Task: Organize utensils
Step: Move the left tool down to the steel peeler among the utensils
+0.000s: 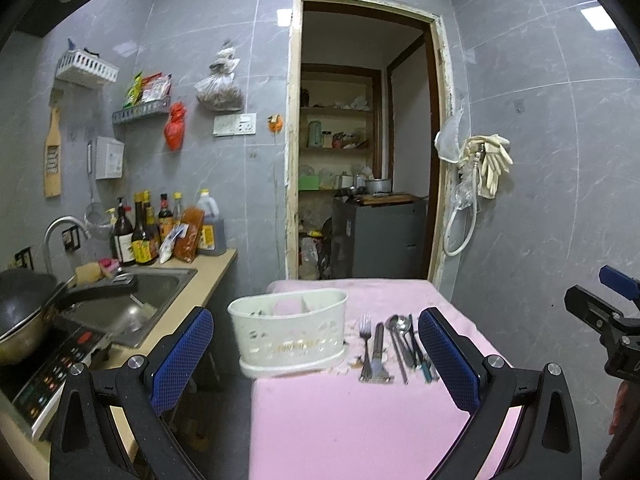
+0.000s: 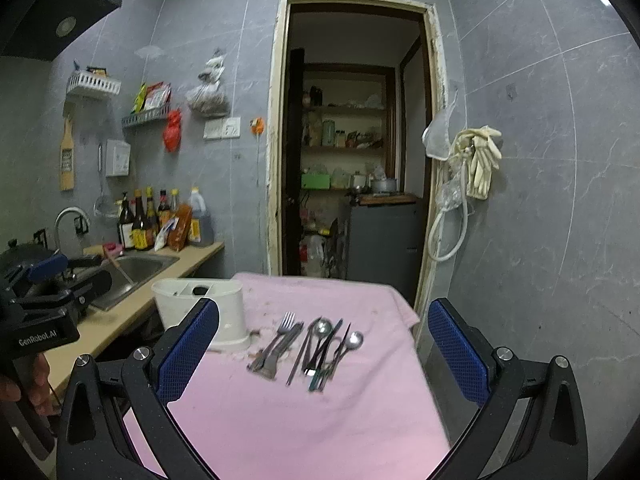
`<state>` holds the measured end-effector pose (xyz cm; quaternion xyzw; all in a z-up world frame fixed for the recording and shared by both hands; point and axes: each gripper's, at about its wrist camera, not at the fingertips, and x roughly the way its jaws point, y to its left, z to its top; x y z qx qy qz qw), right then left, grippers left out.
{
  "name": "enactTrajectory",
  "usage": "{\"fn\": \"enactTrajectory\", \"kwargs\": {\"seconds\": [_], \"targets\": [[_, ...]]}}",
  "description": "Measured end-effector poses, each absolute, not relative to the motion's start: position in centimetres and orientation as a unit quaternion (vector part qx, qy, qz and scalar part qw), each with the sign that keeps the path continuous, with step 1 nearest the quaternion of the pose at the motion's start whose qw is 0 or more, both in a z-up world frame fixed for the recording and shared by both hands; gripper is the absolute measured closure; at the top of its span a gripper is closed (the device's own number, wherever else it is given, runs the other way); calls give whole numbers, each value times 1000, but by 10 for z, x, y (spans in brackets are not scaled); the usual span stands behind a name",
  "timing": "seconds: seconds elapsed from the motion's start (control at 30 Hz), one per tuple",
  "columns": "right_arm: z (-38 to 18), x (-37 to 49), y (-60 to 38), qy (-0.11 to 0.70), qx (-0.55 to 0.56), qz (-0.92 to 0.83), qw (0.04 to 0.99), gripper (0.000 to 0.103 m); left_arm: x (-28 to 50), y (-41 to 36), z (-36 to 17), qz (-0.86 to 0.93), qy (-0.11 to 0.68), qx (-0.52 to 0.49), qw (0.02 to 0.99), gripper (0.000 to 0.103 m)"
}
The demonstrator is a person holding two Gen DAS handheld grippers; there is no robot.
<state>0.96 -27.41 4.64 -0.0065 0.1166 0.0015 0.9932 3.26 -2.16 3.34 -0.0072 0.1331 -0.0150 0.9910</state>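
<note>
Both tongs are spread apart and hold nothing: left tongs [image 1: 316, 356] frame the lower half of the left view, right tongs [image 2: 324, 356] likewise in the right view. Beyond them on the pink worktop [image 2: 320, 420] the utensils [image 2: 308, 350] lie side by side at lower centre, long axes running roughly away from the camera, handles nearest. Judged from framing, the right tongs sit more squarely on them; the white caddy [image 1: 290, 330] stands just left, still farther back.
</note>
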Motion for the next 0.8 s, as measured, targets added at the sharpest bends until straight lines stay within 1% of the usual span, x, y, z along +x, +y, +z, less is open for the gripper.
{"fn": "enactTrajectory", "kwargs": {"seconds": [0.17,0.3,0.5,0.67,0.7,0.73,0.77,0.8], "targets": [[54,42,-299,117,-1,8,993,1,59,-42,38,-29,125,-2,992,0],[49,81,-324,133,4,19,991,1,87,-61,38,-40,123,6,992,0],[20,153,-367,164,20,43,985,1,146,-98,27,-54,143,8,988,0],[-19,212,-398,199,53,66,976,1,192,-132,10,-58,160,19,985,0],[-31,226,-406,210,61,73,973,3,204,-141,4,-57,166,22,984,0],[-41,238,-410,222,68,80,969,9,212,-147,0,-58,170,25,983,0],[-50,244,-409,232,72,85,966,12,220,-153,-6,-59,176,27,982,2],[-60,254,-411,244,79,94,962,19,228,-158,-11,-61,183,30,981,3]]}}
